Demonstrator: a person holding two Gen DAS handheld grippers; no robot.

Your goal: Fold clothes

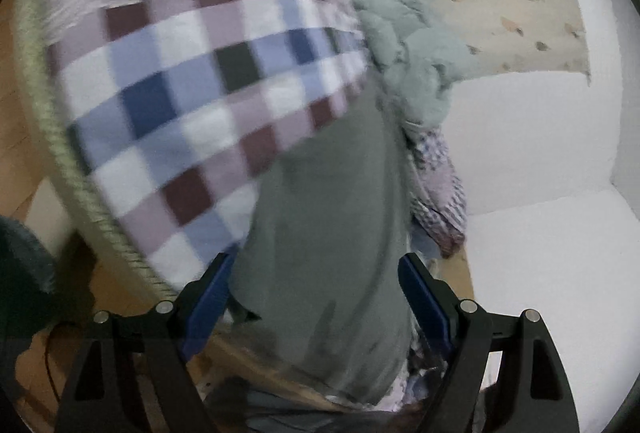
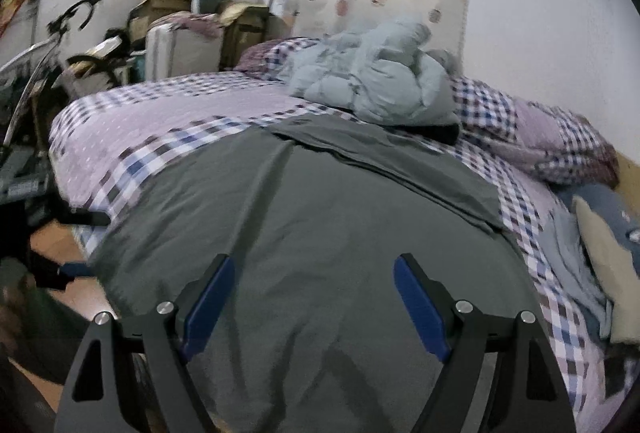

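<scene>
Right wrist view: grey garment [image 2: 320, 233] spreads beneath and between the released right tool [image 2: 314, 297].

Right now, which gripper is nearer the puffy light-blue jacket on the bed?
Hard to call; probably neither by much. The left gripper and right gripper both hang open over the grey garment, with the jacket lying well beyond it in both views.

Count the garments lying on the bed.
2: the grey garment spread flat at the near edge, and a pale blue puffer jacket bunched behind it near the wall. Others may hide under the crumpled checked bedding.
</scene>
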